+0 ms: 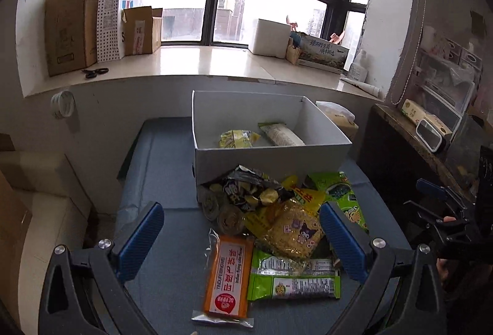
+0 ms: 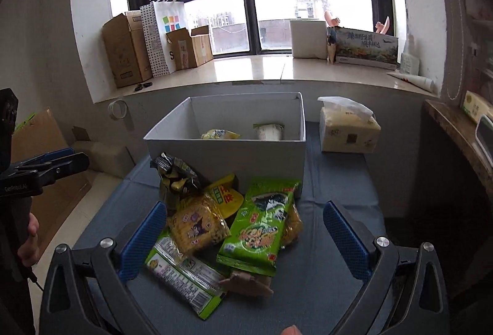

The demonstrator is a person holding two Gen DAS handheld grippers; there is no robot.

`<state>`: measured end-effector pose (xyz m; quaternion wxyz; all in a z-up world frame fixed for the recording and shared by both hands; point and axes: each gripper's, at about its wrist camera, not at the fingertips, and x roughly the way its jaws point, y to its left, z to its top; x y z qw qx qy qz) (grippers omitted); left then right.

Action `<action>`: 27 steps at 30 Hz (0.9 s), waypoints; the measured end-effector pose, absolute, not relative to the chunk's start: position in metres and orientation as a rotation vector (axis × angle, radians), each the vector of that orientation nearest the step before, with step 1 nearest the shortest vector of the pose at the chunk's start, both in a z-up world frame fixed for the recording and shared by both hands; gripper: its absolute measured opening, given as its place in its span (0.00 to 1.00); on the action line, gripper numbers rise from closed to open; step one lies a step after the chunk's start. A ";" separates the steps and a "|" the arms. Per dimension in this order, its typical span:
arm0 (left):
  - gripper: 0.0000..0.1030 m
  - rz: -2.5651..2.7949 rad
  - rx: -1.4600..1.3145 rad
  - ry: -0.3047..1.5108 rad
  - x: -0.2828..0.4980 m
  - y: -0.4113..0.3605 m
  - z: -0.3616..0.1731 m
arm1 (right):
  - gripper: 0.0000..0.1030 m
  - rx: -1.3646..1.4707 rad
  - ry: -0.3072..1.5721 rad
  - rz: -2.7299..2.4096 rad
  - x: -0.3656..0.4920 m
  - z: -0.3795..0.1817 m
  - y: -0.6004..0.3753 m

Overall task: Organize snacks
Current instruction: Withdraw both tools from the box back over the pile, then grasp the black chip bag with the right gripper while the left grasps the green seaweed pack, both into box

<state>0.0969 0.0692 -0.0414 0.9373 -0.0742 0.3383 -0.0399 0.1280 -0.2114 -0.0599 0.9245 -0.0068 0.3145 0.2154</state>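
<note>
Your left tongs (image 1: 242,238) and right tongs (image 2: 245,234) hover apart over the snacks (image 2: 222,230) piled on the bench (image 2: 332,279) before the box (image 2: 228,156); next, probably, clamp one pack.

White box (image 1: 268,156), orange packet (image 1: 228,279), blue cloth (image 1: 166,168).

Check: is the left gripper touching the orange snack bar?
Apart. The left wrist view shows the orange snack bar lying between the open left gripper fingers, blue cloth visible either side.
</note>
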 end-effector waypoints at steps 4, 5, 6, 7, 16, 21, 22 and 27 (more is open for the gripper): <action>1.00 -0.050 -0.144 0.720 0.096 0.068 -0.053 | 1.00 0.005 0.703 0.456 0.125 -0.077 -0.217; 1.00 -0.047 -0.146 0.723 0.095 0.068 -0.055 | 1.00 -0.005 0.710 0.468 0.126 -0.079 -0.215; 1.00 -0.046 -0.147 0.723 0.095 0.068 -0.054 | 1.00 -0.007 0.709 0.482 0.125 -0.080 -0.214; 1.00 -0.046 -0.146 0.720 0.094 0.068 -0.053 | 1.00 0.001 0.708 0.497 0.126 -0.081 -0.213; 1.00 -0.029 -0.113 0.698 0.085 0.071 -0.045 | 1.00 -0.058 0.729 0.647 0.153 -0.089 -0.157; 1.00 0.002 -0.122 0.699 0.074 0.082 -0.046 | 1.00 -0.142 0.775 0.706 0.188 -0.106 -0.102; 1.00 0.005 -0.127 0.702 0.072 0.084 -0.047 | 1.00 -0.161 0.776 0.705 0.195 -0.110 -0.092; 1.00 0.024 -0.136 0.712 0.064 0.093 -0.053 | 0.99 -0.218 0.813 0.712 0.228 -0.133 -0.050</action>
